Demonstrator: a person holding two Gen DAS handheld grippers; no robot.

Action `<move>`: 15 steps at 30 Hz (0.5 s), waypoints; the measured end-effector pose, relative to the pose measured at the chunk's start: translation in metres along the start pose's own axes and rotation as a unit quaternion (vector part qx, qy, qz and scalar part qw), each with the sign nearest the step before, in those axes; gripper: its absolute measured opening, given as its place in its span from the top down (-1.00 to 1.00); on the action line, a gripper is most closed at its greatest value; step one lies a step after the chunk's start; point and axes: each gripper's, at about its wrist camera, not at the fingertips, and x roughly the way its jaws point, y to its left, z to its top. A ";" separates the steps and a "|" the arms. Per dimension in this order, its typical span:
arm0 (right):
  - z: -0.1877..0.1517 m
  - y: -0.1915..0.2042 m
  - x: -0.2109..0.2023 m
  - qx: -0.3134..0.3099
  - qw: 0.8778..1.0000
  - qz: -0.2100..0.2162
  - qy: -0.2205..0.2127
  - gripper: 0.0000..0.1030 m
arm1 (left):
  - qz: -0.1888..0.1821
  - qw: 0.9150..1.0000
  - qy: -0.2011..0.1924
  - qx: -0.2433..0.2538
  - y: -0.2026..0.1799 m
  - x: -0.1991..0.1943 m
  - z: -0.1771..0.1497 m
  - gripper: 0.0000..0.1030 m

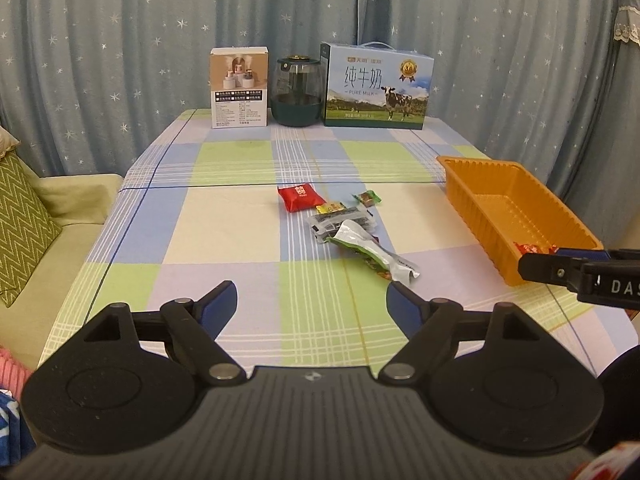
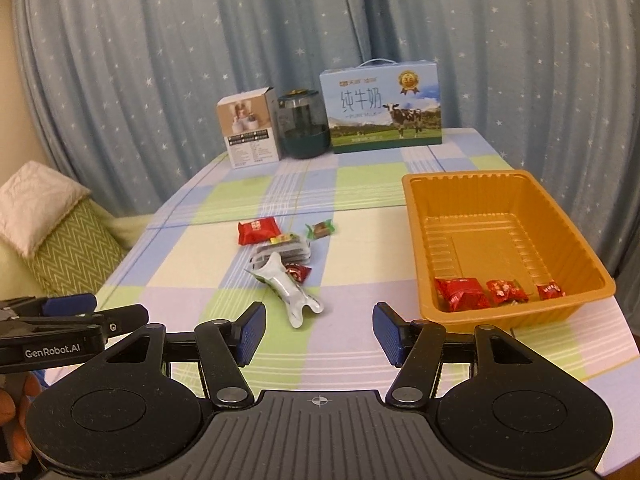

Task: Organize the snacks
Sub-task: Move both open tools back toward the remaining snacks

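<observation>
Checked-cloth table (image 2: 192,280), orange ribbed plastic tray (image 2: 516,184) at right holding three red packets, loose snack pile centre: crumpled silver-green foil pouch (image 2: 288,292) nearest, long axis running toward left gripper (image 1: 312,300); right gripper (image 2: 319,334) likewise spread, empty.

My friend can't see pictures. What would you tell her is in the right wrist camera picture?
An open, empty right gripper hovers over a checked tablecloth, facing a small pile of snacks. To its right an orange tray holds three red snack packets. A milk carton, a jar and a small box stand at the far edge before blue starry curtains.
</observation>
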 end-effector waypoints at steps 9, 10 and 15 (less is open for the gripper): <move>0.002 0.008 0.045 -0.046 0.999 0.014 0.014 -0.16 | -0.002 1.000 0.014 0.024 0.012 0.031 0.006 -0.57; 0.003 0.009 0.051 -0.050 0.998 0.017 0.016 -0.16 | -0.002 1.000 0.015 0.027 0.014 0.036 0.007 -0.57; 0.007 0.016 0.088 -0.083 0.996 0.027 0.027 -0.16 | 0.007 0.999 0.023 0.045 0.024 0.062 0.011 -0.57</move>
